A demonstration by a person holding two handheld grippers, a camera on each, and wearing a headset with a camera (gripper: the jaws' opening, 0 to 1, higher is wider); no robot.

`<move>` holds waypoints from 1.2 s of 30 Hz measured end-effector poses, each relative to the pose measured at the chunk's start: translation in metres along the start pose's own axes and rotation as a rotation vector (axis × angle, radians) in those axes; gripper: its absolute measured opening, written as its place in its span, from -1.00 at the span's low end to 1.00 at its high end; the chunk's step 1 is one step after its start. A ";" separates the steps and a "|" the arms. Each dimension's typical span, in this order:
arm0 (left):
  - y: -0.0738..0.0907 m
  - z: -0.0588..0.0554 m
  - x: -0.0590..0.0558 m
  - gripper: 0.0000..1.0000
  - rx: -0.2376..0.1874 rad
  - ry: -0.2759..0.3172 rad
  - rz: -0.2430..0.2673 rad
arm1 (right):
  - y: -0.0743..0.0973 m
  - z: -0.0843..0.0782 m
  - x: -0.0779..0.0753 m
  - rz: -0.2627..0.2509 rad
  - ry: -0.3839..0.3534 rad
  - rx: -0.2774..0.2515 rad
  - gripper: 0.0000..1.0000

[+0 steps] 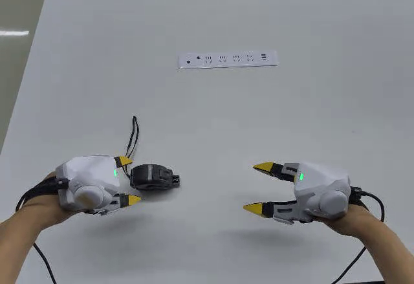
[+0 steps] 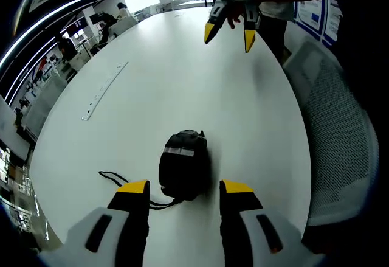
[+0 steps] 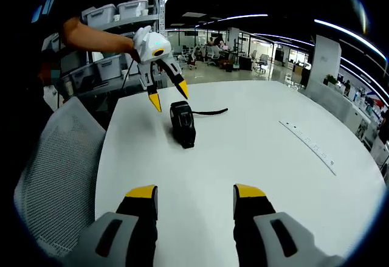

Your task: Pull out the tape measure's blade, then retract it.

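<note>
A black tape measure [image 1: 152,176] lies on the white table with its black wrist cord [image 1: 132,135] trailing toward the far side. My left gripper [image 1: 129,180] is open just left of it, its yellow-tipped jaws on either side of the near end without touching. In the left gripper view the tape measure [image 2: 182,164] sits right beyond the jaw tips. My right gripper [image 1: 259,187] is open and empty, well to the right. From the right gripper view the tape measure [image 3: 183,123] lies ahead, with the left gripper [image 3: 166,94] above its far end.
A white power strip [image 1: 228,59] lies flat further back on the table [image 1: 310,103]. A mesh chair [image 3: 55,169] stands at the table's edge in the right gripper view.
</note>
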State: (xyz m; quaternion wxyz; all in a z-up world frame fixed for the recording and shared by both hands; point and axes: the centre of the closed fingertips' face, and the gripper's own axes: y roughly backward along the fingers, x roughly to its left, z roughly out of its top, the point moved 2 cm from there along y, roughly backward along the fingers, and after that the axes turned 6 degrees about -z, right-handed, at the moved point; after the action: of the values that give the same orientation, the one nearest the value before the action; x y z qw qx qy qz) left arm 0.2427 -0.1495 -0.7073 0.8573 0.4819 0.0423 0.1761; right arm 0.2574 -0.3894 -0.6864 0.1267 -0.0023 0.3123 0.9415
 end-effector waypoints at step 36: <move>-0.032 -0.007 0.006 -0.42 0.047 -0.122 -0.164 | -0.107 0.027 0.011 0.185 0.023 -0.083 -0.25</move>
State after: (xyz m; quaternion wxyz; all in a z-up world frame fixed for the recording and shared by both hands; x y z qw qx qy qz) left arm 0.2553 -0.1569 -0.7370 0.8582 0.5067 0.0336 0.0745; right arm 0.2746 -0.2885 -0.7285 0.0355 0.0102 0.2735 0.9612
